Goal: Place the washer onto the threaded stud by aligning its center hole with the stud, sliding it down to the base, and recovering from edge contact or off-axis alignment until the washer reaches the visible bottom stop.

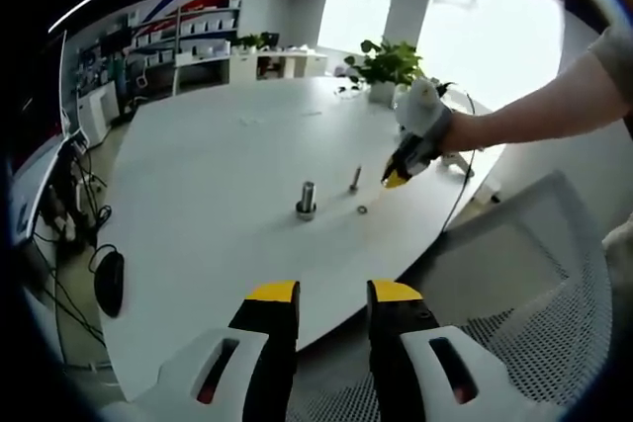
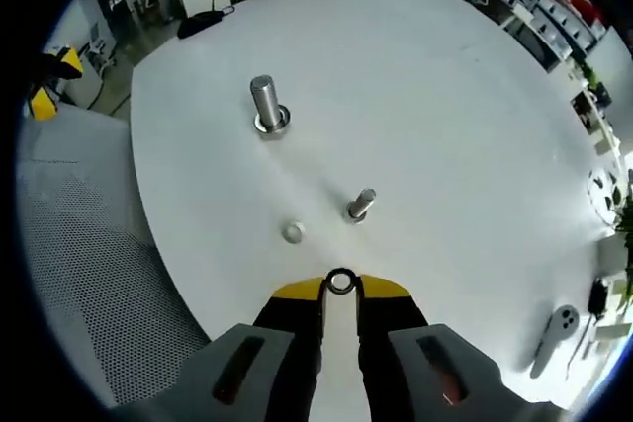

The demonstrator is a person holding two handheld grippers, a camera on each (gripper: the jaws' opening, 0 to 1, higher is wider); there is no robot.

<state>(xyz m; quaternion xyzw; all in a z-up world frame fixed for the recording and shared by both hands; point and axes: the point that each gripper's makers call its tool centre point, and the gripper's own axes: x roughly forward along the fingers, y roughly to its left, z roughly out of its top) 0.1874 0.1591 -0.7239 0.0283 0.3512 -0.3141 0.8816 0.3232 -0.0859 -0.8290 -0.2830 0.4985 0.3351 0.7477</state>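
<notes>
In the right gripper view, the right tool [image 2: 340,289] pinches a small dark washer [image 2: 340,282] between its yellow tips, the ring standing edge-up with its hole open to the camera, raised above the white counter [image 2: 445,126]. Just ahead of the tips and slightly to the right stands the small threaded stud [image 2: 361,205], upright on the counter and apart from the washer. Ahead and slightly left of the tips, near the stud, a small silvery nut-like piece [image 2: 293,233] lies flat. Well beyond, further ahead and left, a larger bolt [image 2: 266,106] stands upright on its own wide base. In the left gripper view, the left tool [image 1: 332,305] hangs off the counter's [image 1: 218,145] near edge over a mesh chair [image 1: 534,274], its jaws spread with a clear gap and holding nothing. From there the right tool [image 1: 397,177] comes in from the right in a person's hand [image 1: 450,130], its tips just right of the small stud [image 1: 355,180]; the larger bolt [image 1: 307,199] stands left of it, straight ahead of the left tool.
</notes>
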